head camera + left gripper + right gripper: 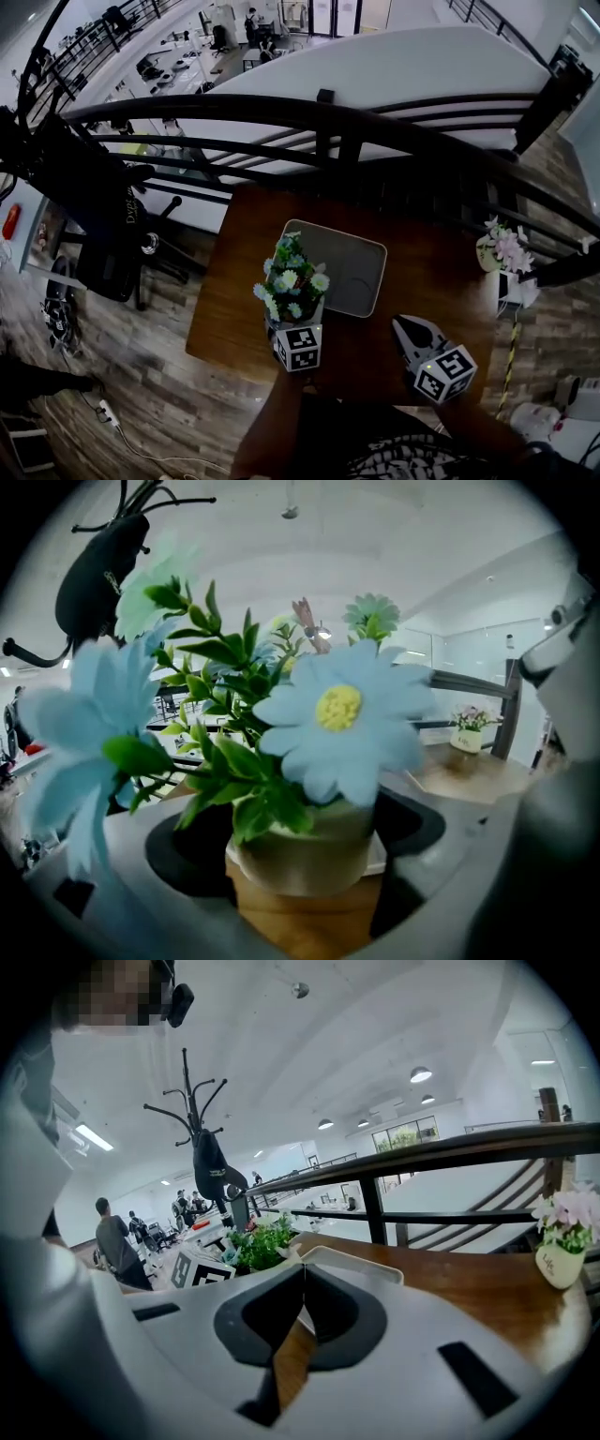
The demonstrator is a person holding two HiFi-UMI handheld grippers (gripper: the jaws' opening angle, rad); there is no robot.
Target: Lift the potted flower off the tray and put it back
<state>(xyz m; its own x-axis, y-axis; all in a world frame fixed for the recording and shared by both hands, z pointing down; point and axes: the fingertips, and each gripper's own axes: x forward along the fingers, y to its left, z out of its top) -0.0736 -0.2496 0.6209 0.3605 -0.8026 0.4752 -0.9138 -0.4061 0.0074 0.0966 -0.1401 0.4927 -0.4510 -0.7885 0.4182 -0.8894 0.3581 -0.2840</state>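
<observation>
The potted flower (292,282), blue and white blossoms with green leaves in a pale pot (309,850), sits between the jaws of my left gripper (293,324), which is shut on the pot. It hangs over the near left corner of the grey tray (354,267) on the brown table (244,281). In the left gripper view the blossoms (339,719) fill the picture, with wood showing under the pot. My right gripper (405,328) hovers to the right of the tray, its jaws (302,1274) shut with nothing between them.
A second pot with pink flowers (501,249) stands at the table's far right corner. A dark railing (328,112) runs behind the table. A coat stand (208,1162) and several people are farther off on the left.
</observation>
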